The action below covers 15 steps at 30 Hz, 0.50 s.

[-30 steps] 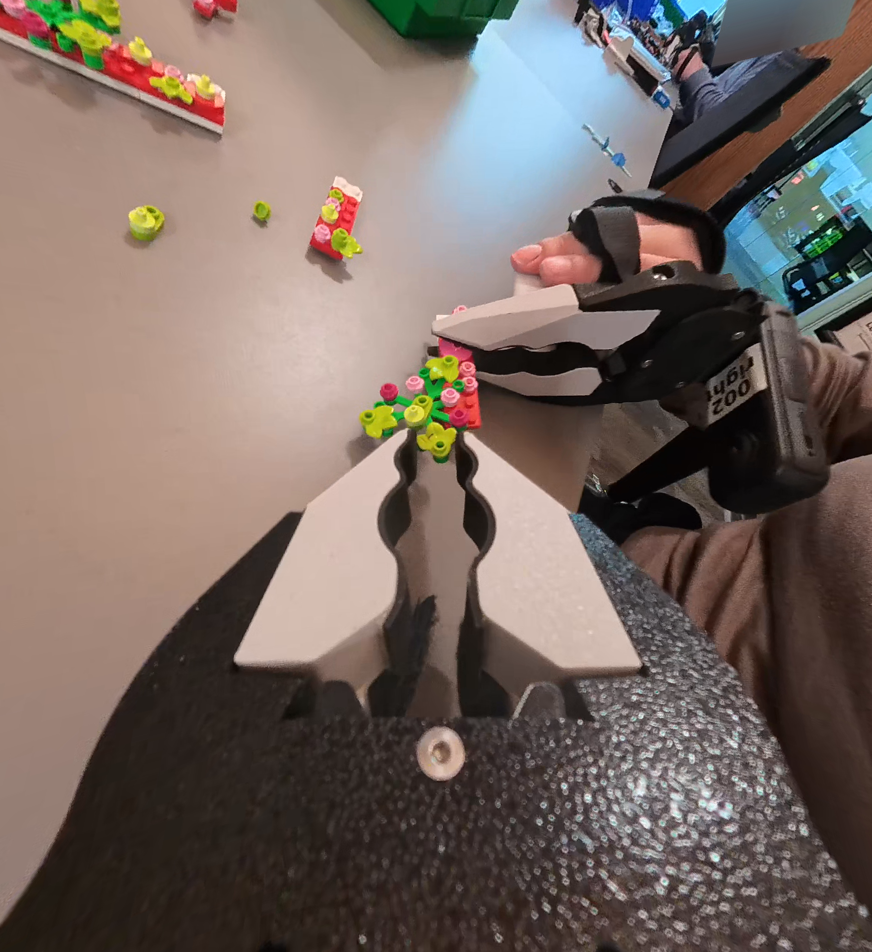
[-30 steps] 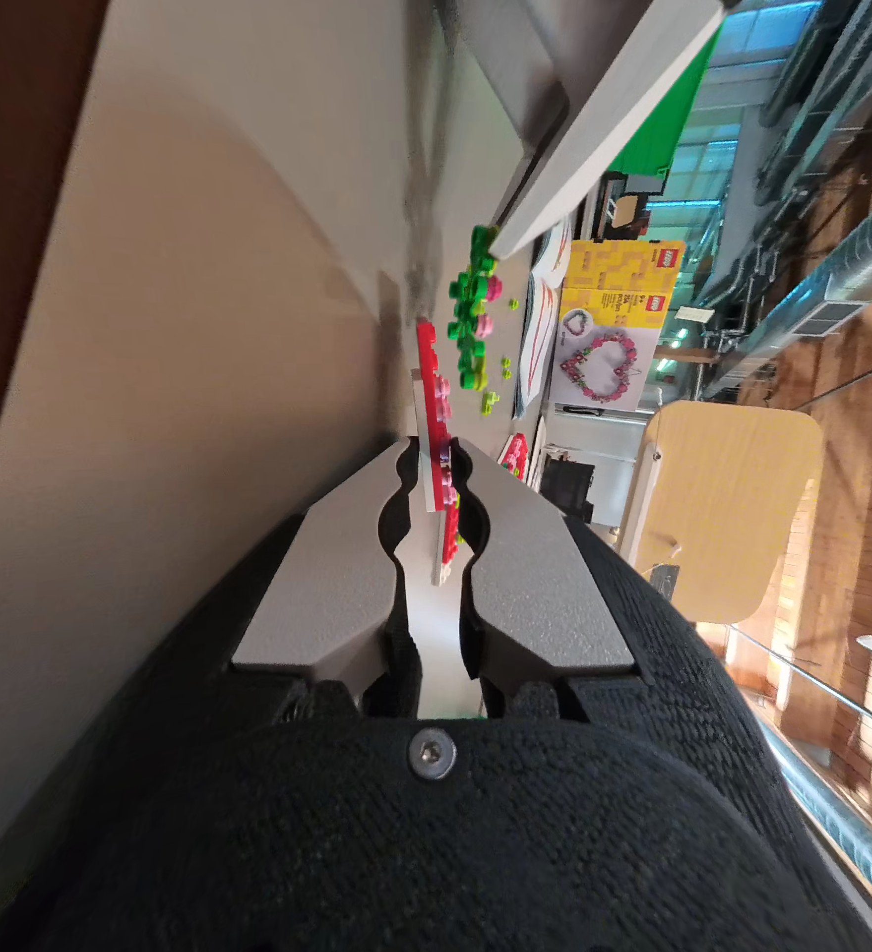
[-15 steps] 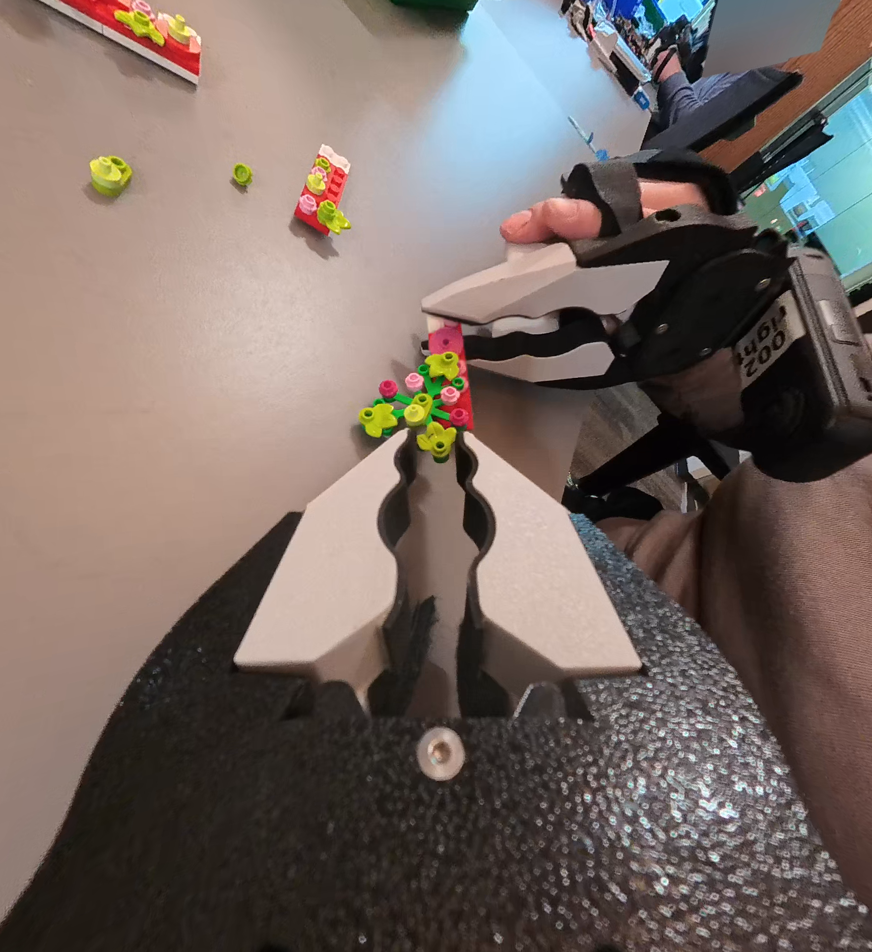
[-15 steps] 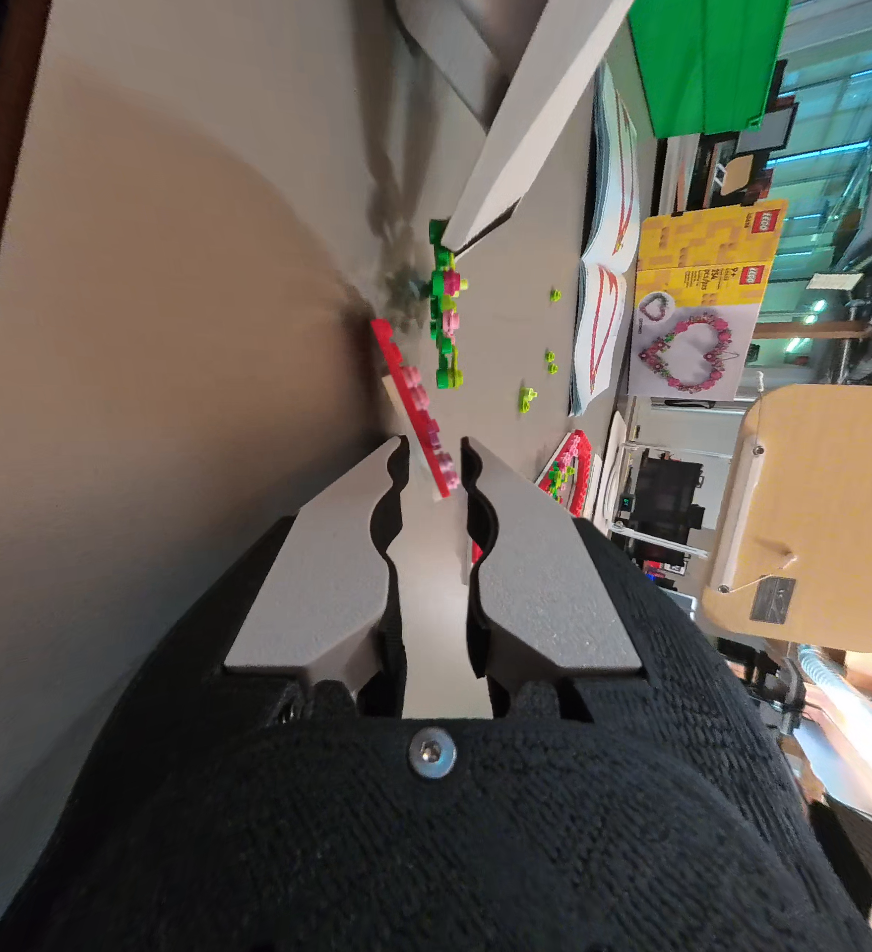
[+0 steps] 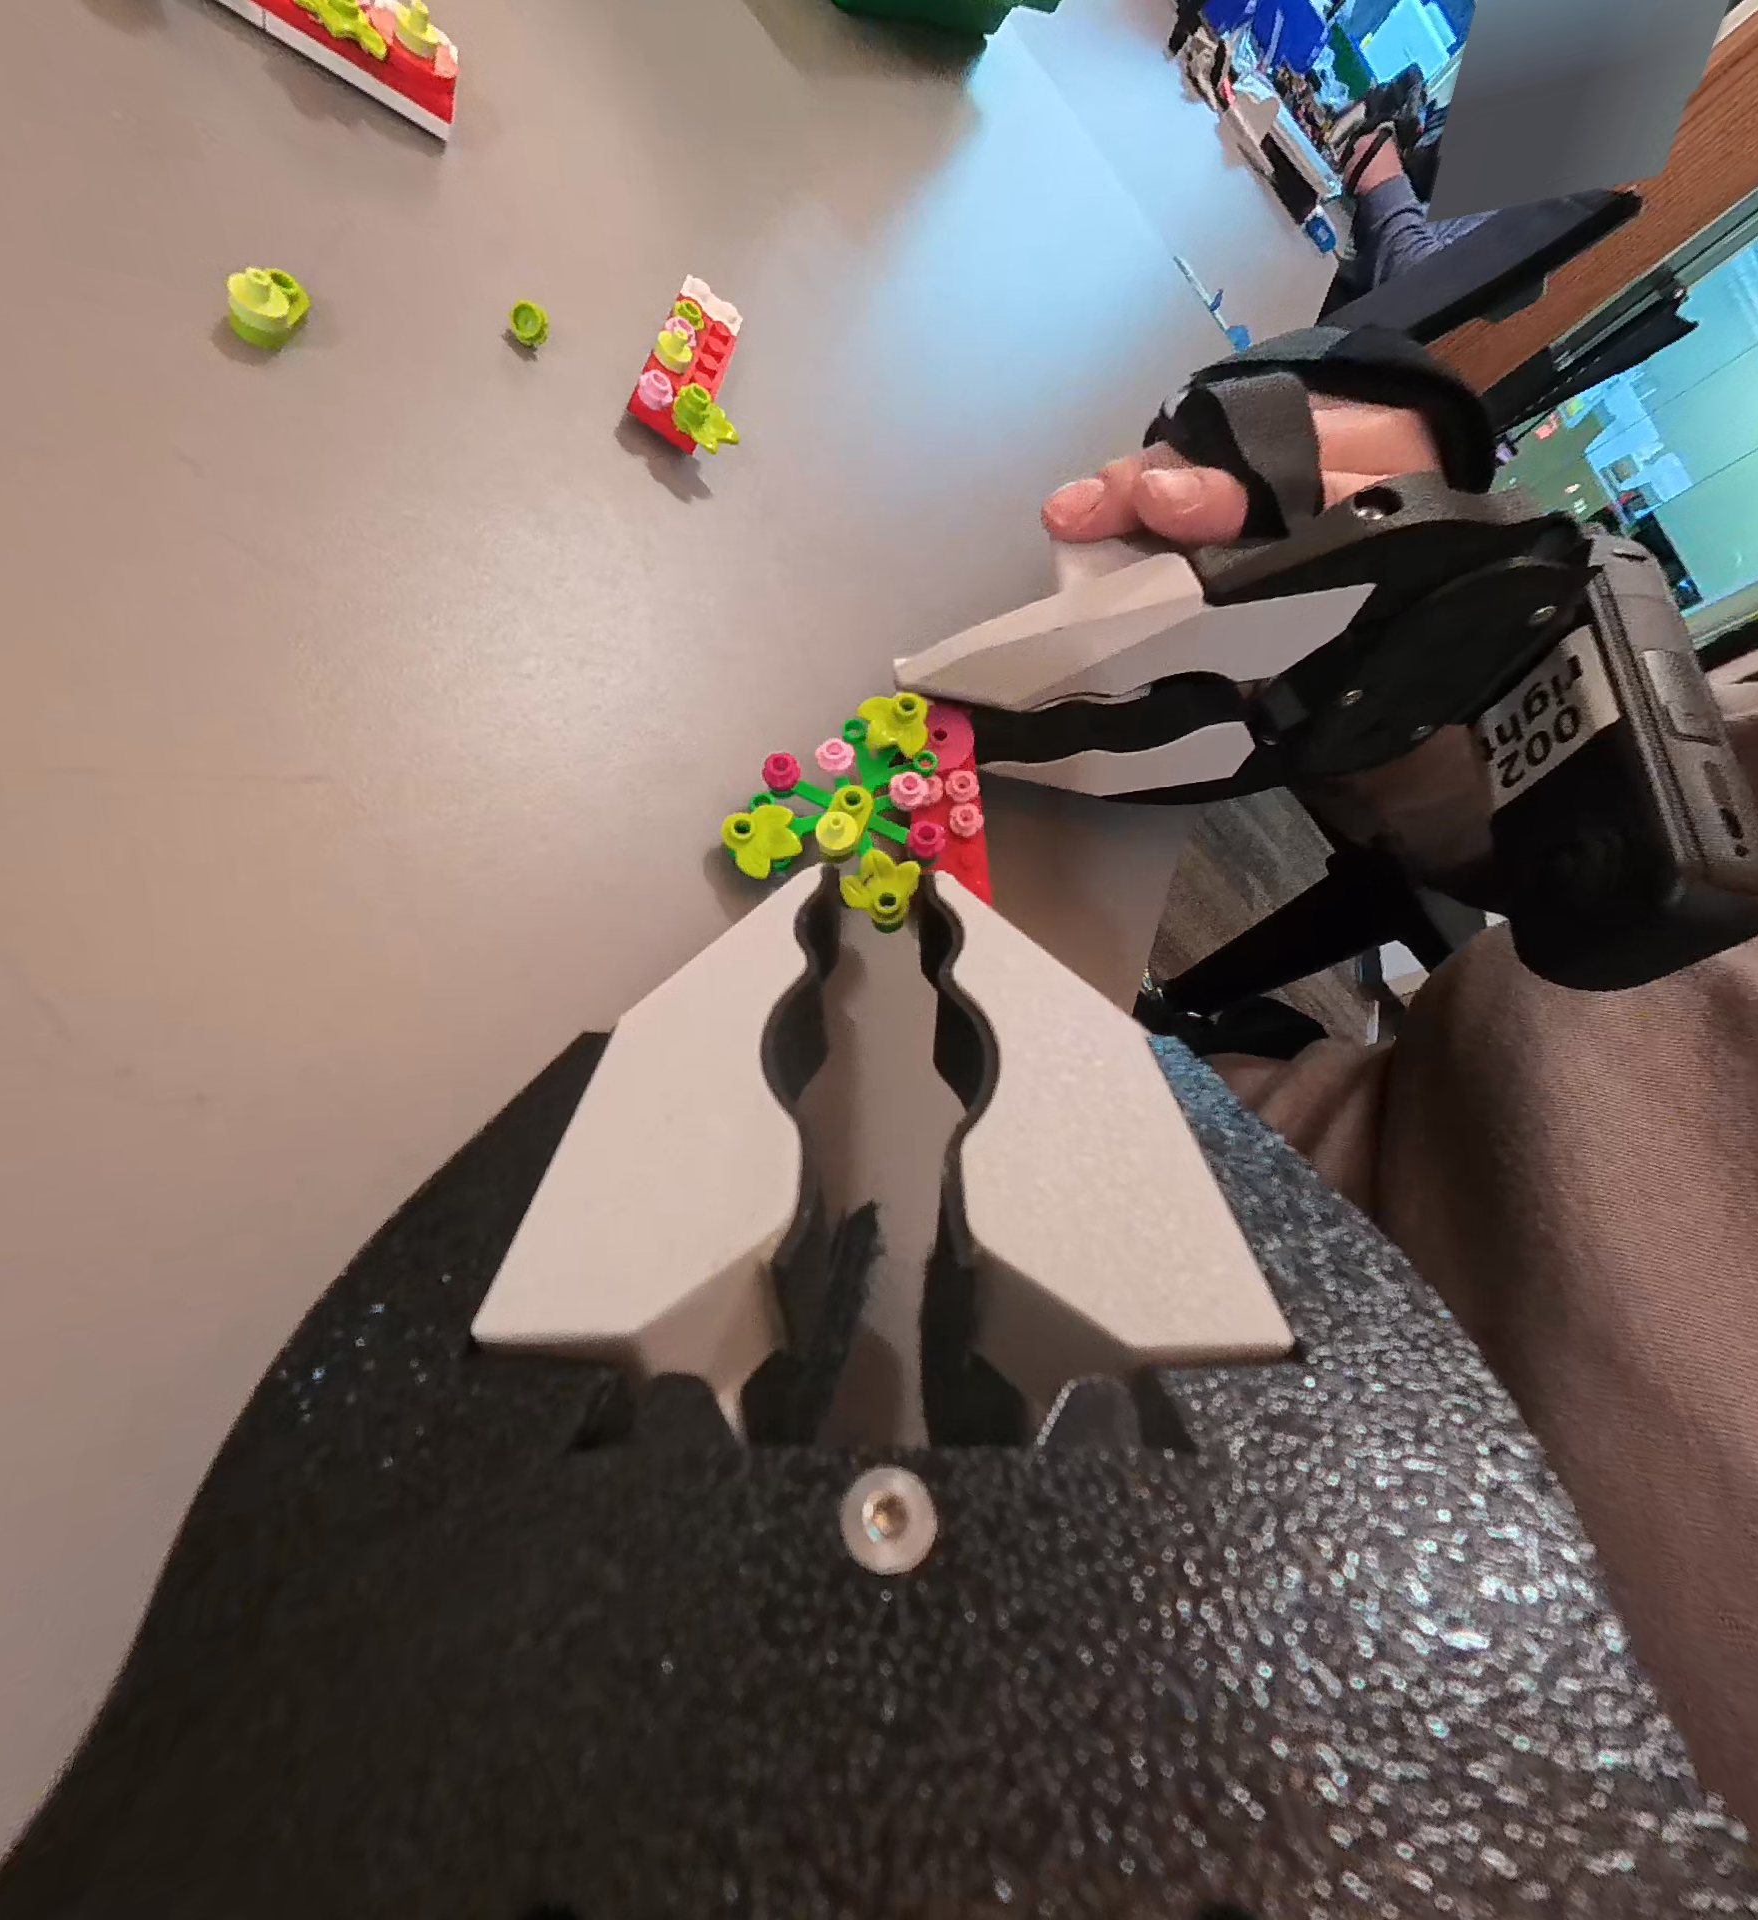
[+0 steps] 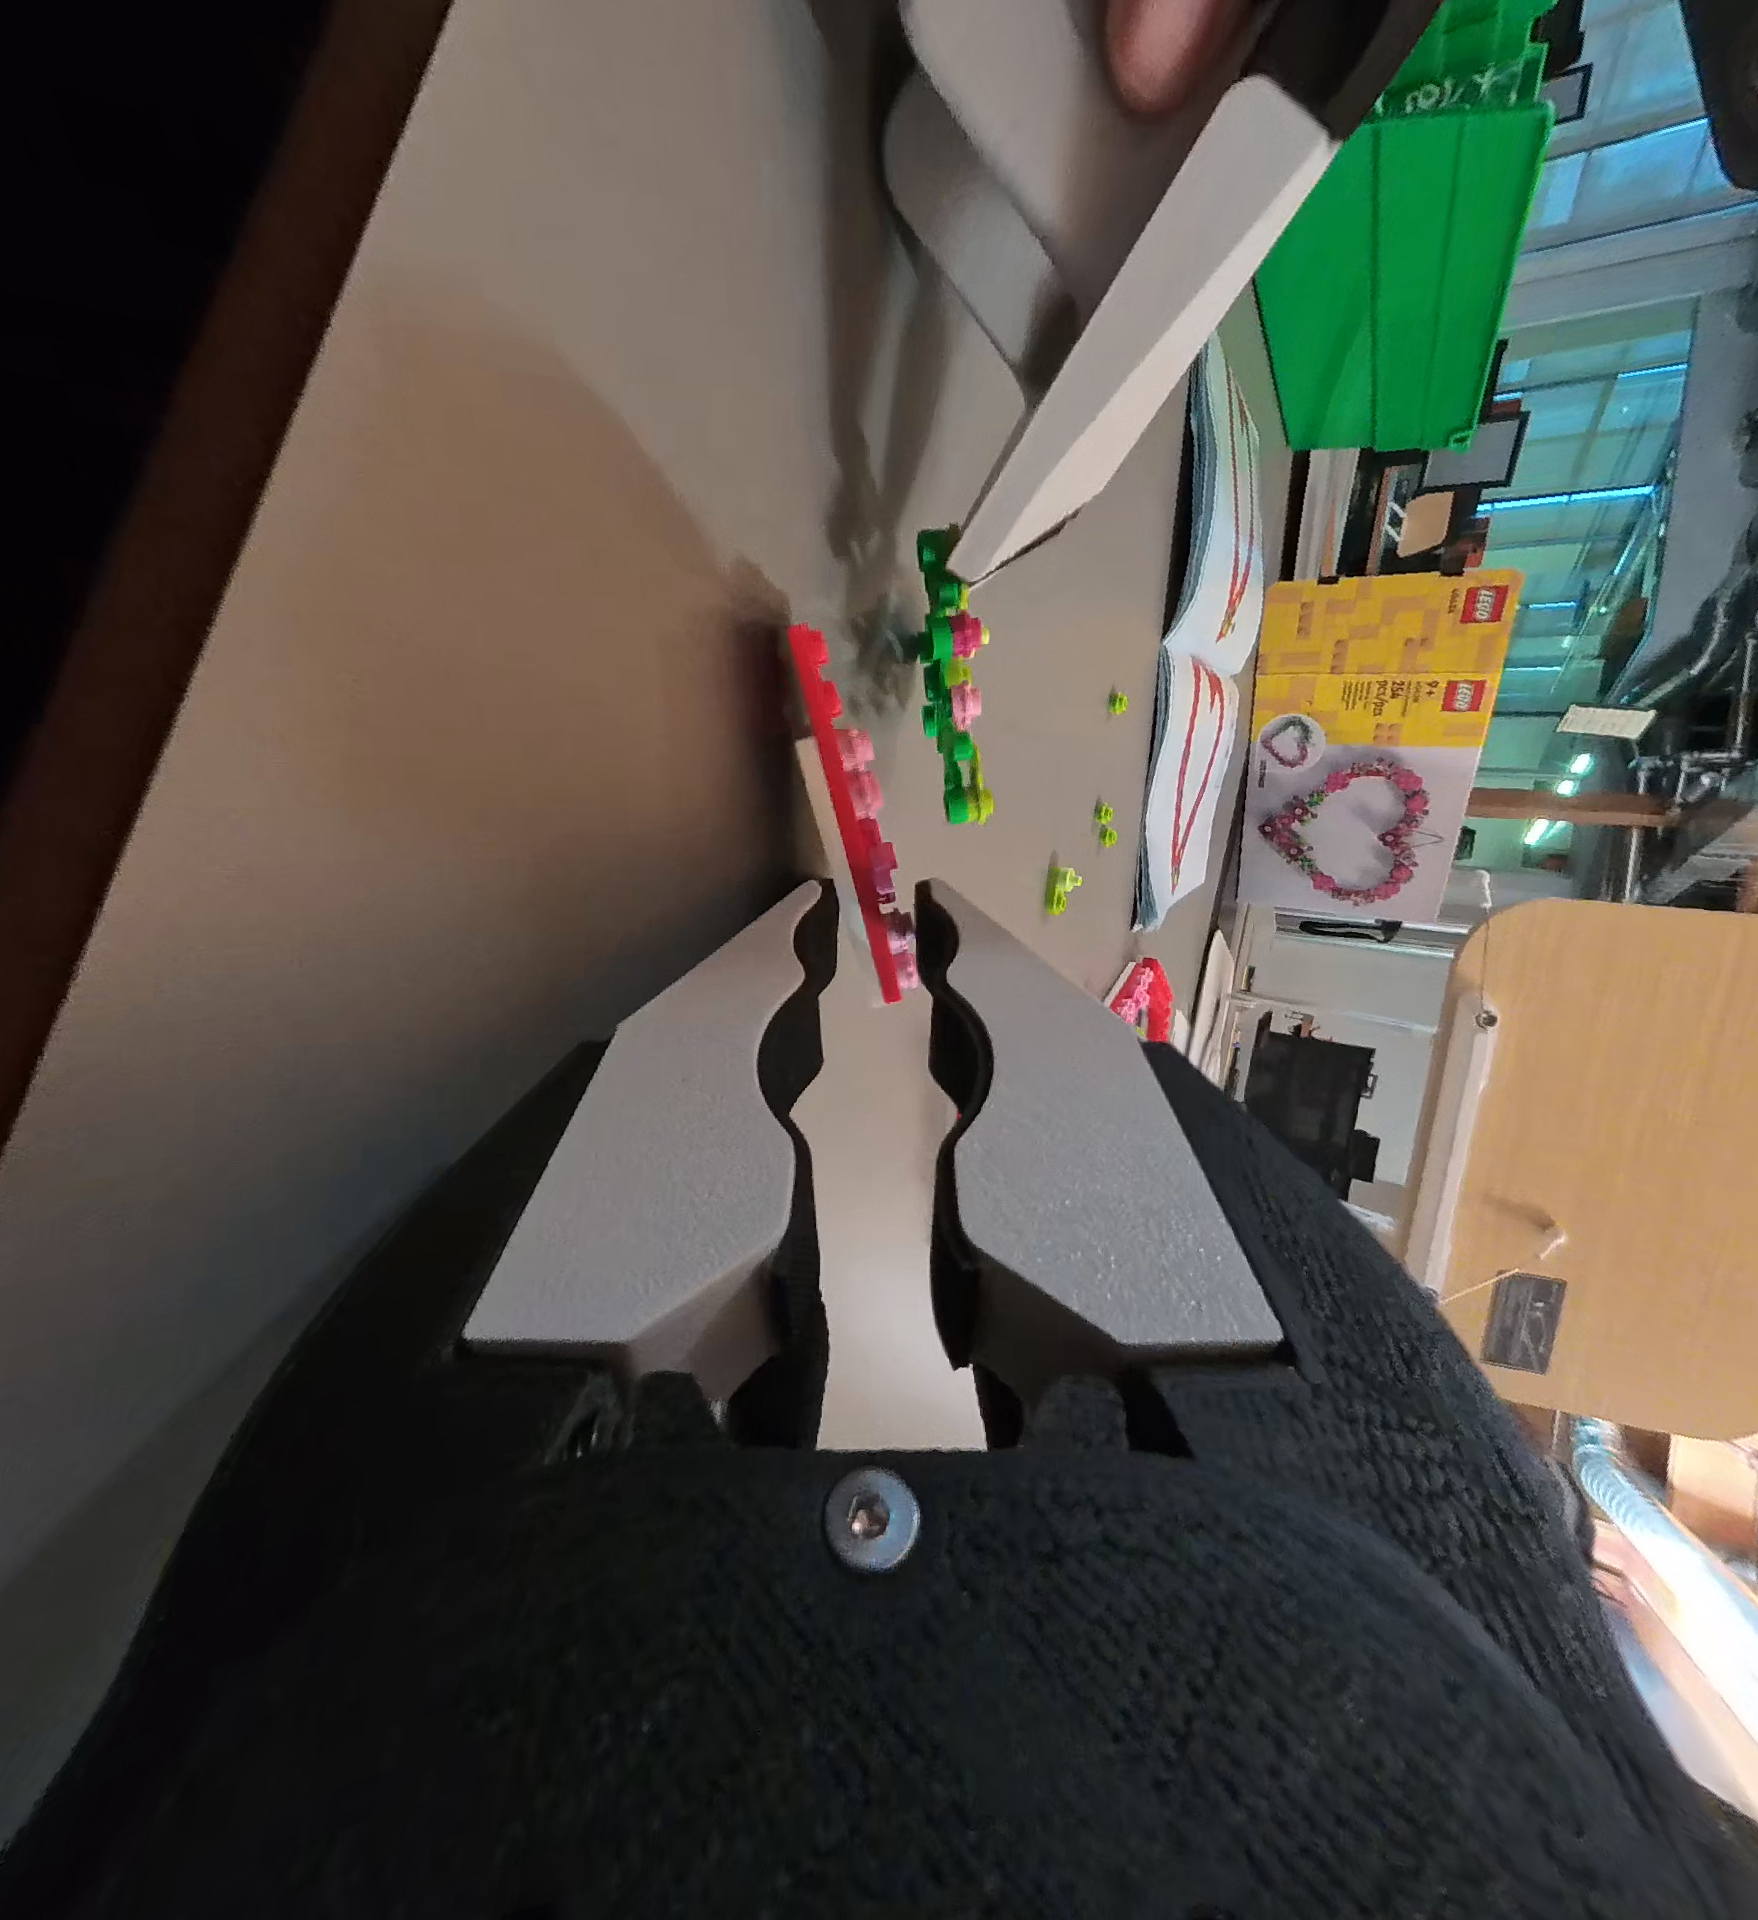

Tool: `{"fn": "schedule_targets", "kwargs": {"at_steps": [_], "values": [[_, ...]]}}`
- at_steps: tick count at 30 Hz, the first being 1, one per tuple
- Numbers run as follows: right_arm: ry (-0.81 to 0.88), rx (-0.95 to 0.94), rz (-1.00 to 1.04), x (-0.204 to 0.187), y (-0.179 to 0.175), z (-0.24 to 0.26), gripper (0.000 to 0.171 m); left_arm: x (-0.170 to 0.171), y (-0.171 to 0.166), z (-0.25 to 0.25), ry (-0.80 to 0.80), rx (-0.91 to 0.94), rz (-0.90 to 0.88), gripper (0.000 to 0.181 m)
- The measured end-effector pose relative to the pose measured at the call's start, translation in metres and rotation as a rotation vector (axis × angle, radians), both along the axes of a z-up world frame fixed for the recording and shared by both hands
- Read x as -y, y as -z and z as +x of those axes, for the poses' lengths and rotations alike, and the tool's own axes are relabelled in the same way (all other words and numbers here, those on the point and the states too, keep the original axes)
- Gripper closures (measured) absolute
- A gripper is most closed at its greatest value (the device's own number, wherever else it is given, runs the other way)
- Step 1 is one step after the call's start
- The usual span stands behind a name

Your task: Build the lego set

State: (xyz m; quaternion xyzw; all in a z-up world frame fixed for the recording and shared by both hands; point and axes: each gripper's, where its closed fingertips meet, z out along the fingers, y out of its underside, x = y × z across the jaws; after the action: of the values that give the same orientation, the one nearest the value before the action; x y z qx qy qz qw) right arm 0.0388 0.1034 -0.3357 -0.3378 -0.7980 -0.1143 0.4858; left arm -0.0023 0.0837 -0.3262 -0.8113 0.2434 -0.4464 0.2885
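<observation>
My left gripper (image 5: 880, 878) is shut on the end of a green sprig (image 5: 821, 798) that carries lime leaves and pink flowers. One of its fingers (image 6: 1114, 343) shows in the right wrist view, touching the sprig's end (image 6: 948, 707). My right gripper (image 6: 873, 888) is shut on a red plate (image 6: 833, 727) with pink flowers along it, held tilted near the table's edge. In the left wrist view the right gripper (image 5: 948, 722) comes in from the right with the red plate (image 5: 963, 852) just behind the sprig. The sprig is a small gap off the plate's studded face.
A short red plate with flowers (image 5: 683, 364), two loose lime pieces (image 5: 267, 307) and a long red strip (image 5: 366, 42) lie farther out on the grey table (image 5: 231, 727). An open booklet (image 6: 1197, 675), the set's box (image 6: 1374, 748) and a green bin (image 6: 1394, 281) stand beyond.
The right gripper has turned, and the red plate in it has gone from upright to tilted. The sprig stays close to the plate's face in the left gripper.
</observation>
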Motion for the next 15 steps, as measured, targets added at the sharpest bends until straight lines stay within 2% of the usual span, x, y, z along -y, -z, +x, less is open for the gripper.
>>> {"fn": "schedule_targets", "kwargs": {"at_steps": [8,11,15], "values": [[0.155,0.097,-0.046,-0.011,0.003,0.02,0.161,0.001,-0.002,0.001,0.005,0.022,-0.013,0.168],[0.239,0.191,-0.185,-0.005,0.004,0.036,0.161,0.004,-0.004,0.004,0.021,0.042,-0.023,0.168],[0.328,0.278,-0.477,0.013,0.007,0.054,0.161,0.007,-0.005,0.009,0.041,0.054,-0.031,0.168]]}}
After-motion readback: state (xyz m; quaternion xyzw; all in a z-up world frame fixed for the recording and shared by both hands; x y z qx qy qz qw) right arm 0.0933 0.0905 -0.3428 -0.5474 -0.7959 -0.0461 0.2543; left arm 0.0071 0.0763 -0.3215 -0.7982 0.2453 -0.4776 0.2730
